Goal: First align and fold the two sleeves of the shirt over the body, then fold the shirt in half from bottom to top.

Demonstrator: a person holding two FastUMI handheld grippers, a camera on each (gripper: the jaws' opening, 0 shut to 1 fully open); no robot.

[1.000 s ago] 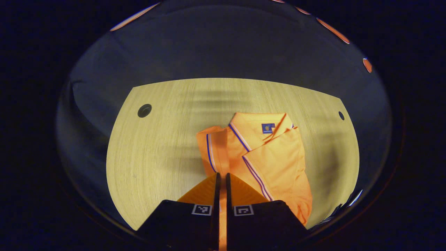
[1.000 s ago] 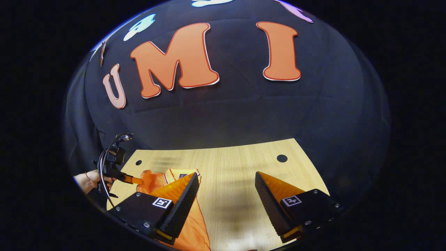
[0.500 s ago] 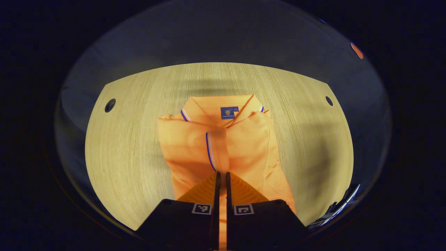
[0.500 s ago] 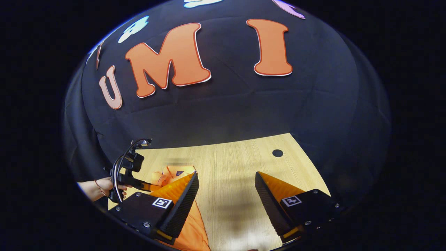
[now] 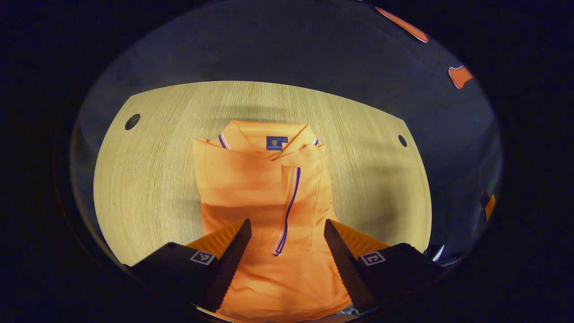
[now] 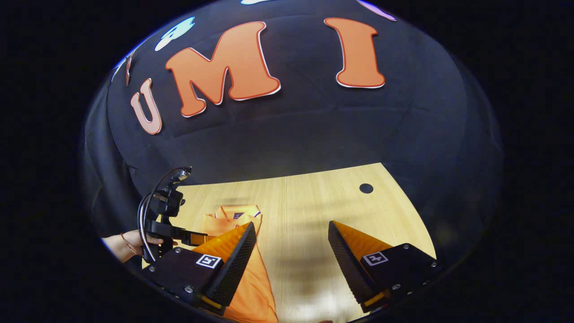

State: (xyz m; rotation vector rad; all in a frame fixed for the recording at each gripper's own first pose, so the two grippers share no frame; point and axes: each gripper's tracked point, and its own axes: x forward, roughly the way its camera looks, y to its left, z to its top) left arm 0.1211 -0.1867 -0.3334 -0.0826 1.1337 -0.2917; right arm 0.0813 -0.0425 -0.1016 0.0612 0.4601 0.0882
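An orange polo shirt (image 5: 264,188) lies on the wooden table (image 5: 148,179), collar at the far end, both sleeves folded over the body; a blue-and-white striped sleeve cuff (image 5: 287,211) runs down its middle. My left gripper (image 5: 287,229) hovers open above the lower part of the shirt, nothing between its fingers. In the right gripper view, my right gripper (image 6: 291,233) is open over bare table to the right of the shirt (image 6: 233,215). Farther off at the left there, a hand holds the left gripper (image 6: 197,235) over the shirt.
Two round cable holes (image 5: 132,121) (image 5: 402,141) sit near the table's far corners. The black cloth wall (image 6: 287,134) stands right behind the table. Bare wood (image 6: 314,211) lies to the right of the shirt.
My left gripper has opened and let go of the sleeve, which now lies flat across the shirt's body. The right gripper has stayed open and barely shifted.
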